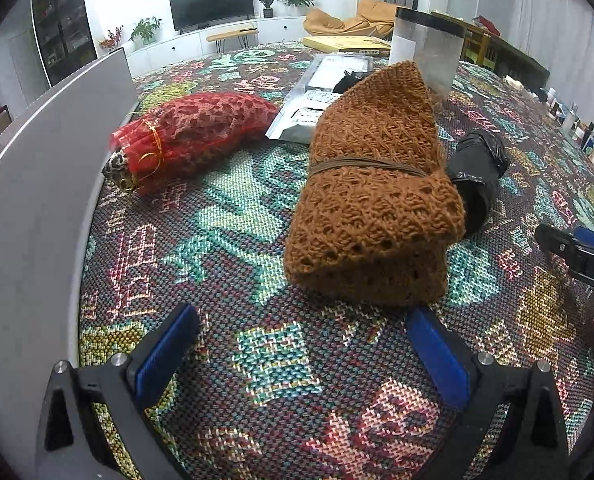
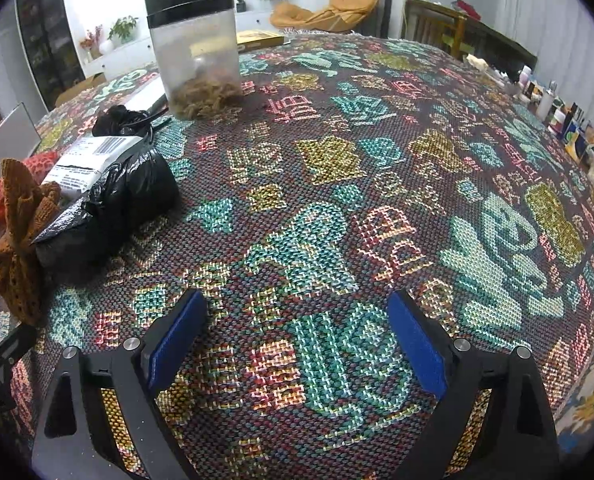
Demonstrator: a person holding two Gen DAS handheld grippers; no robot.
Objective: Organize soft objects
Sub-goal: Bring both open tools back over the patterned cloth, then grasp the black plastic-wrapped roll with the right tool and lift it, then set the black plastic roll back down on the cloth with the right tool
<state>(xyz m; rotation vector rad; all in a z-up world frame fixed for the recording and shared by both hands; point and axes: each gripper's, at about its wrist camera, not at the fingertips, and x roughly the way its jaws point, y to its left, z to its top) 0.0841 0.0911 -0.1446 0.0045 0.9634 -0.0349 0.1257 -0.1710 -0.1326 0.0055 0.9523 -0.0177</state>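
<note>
A folded brown knitted cloth (image 1: 377, 196) tied with a band lies on the patterned tablecloth, just ahead of my left gripper (image 1: 301, 328), which is open and empty. A red mesh pouch (image 1: 193, 132) lies to its left, a black plastic bundle (image 1: 481, 172) to its right. In the right wrist view the brown cloth (image 2: 17, 236) and the black bundle (image 2: 109, 212) lie at the far left. My right gripper (image 2: 297, 316) is open and empty over bare tablecloth. Its tip shows in the left wrist view (image 1: 577, 256).
A grey-white panel (image 1: 37, 184) stands along the left. A silver printed packet (image 1: 321, 96) and a clear container with a black lid (image 2: 197, 52) sit behind the soft things. Small bottles and boxes (image 2: 557, 108) line the table's right edge.
</note>
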